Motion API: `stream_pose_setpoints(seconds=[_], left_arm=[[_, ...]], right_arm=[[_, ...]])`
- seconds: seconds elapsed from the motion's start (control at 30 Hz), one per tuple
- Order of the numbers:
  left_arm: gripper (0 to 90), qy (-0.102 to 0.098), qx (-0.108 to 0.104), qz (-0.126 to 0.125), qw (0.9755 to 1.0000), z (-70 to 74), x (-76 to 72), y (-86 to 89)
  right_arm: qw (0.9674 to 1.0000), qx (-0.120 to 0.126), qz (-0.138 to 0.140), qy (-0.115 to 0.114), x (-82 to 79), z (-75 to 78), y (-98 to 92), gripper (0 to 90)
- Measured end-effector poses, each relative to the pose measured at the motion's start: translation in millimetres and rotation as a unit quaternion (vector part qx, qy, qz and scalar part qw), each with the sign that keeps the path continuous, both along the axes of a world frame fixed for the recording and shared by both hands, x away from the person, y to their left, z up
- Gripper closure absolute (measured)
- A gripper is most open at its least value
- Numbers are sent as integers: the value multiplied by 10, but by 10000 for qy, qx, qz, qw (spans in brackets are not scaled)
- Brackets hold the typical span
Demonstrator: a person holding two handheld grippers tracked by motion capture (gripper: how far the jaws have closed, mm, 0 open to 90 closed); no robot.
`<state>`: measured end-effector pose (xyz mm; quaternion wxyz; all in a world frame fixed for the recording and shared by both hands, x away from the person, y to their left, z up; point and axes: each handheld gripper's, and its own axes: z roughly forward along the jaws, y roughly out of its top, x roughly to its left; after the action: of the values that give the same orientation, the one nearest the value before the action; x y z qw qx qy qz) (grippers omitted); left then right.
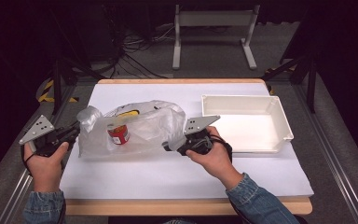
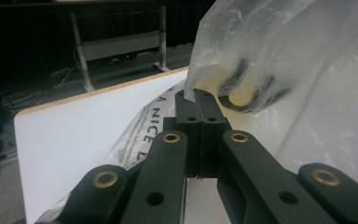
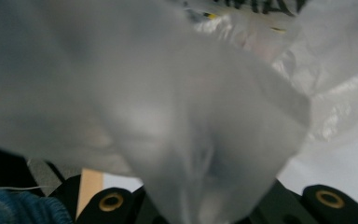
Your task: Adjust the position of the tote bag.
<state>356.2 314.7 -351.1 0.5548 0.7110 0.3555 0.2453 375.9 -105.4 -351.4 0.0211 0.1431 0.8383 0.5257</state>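
A clear plastic bag (image 1: pixel 142 128) lies on the white table top (image 1: pixel 177 175), lifted a little at both ends. Inside it a red can (image 1: pixel 118 133) stands and a yellow thing (image 1: pixel 129 113) lies behind it. My left gripper (image 1: pixel 77 132) is shut on the bag's left edge; in the left gripper view its jaws (image 2: pixel 198 100) meet on the film of the bag (image 2: pixel 279 60). My right gripper (image 1: pixel 170 145) is shut on the bag's right edge. In the right gripper view the bag (image 3: pixel 158 107) hangs blurred over the jaws and hides the fingertips.
A white open tray (image 1: pixel 279 121) stands at the right of the table, close to my right hand. Printed letters show on the bag's film (image 2: pixel 140 135). A white frame (image 1: pixel 214 18) and cables stand on the floor beyond the far edge.
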Motion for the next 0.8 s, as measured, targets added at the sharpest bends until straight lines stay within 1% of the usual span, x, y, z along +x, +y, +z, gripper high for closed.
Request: stream_pose_setpoints(seconds=[0.07,0.17,0.23,0.33,0.37,0.47,0.53,0.6,0.63,0.67,0.8], left_arm=[[900,-48,2,-36,10000,24,-16,-24],[900,-100,0,-58,9999,52,-36,-41],[900,-143,-10,-59,9999,71,-49,-45],[900,-203,-51,9,9998,84,-52,-42],[900,-223,-60,25,9997,83,-44,-39],[900,-173,-106,146,9997,53,10,-16],[900,-146,-100,227,9996,24,55,7],[900,-74,-173,348,9992,-33,117,48],[900,-25,-188,436,9989,-72,158,83],[900,-22,-232,497,9985,-93,177,98],[900,89,-338,743,9966,-178,249,213]], right_arm=[[9999,-8,133,-5,-88,37,23,898],[9997,8,243,-7,-163,83,31,898],[9995,52,307,-14,-198,122,21,897],[9993,163,329,-20,-219,186,-15,897],[9993,212,315,-35,-213,204,-27,896],[9994,269,209,-45,-160,237,-55,895],[9993,354,132,-28,-93,241,-60,894],[9990,431,67,12,-25,242,-59,891],[9990,456,34,20,4,245,-57,890],[9988,484,5,43,43,249,-51,888],[9987,491,-63,100,102,251,-26,862]])
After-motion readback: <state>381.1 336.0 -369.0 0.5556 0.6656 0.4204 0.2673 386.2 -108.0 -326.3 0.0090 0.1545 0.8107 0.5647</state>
